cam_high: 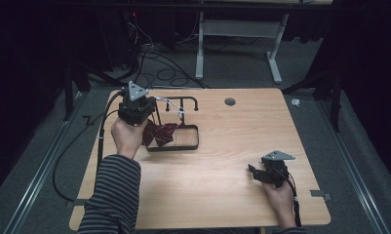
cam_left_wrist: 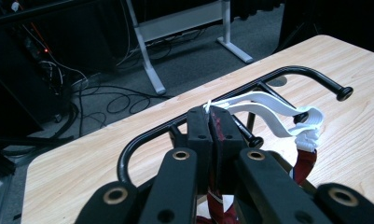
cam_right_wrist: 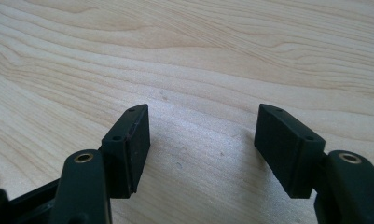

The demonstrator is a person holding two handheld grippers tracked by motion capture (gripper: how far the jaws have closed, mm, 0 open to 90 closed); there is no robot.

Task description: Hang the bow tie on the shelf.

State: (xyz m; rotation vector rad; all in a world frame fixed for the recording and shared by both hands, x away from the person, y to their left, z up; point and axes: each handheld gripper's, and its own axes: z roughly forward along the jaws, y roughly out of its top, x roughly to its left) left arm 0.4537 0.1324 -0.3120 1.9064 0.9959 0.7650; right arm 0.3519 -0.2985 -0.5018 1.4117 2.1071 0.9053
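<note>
Red cloth (cam_high: 160, 134) with white strap (cam_left_wrist: 273, 105) hangs at black rack (cam_high: 179, 141), draping into rack's tray. We see left gripper (cam_left_wrist: 211, 122) right at rack, jaws clamped on cloth. Right gripper (cam_right_wrist: 201, 140) well apart from rack, jaws spread over bare table (cam_high: 222, 180); we judge left hand nearer.

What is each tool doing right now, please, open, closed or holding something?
Left tool: closed on the dark red cloth item with white straps, beside the black rack.
Right tool: open, holding nothing, over the table.
</note>
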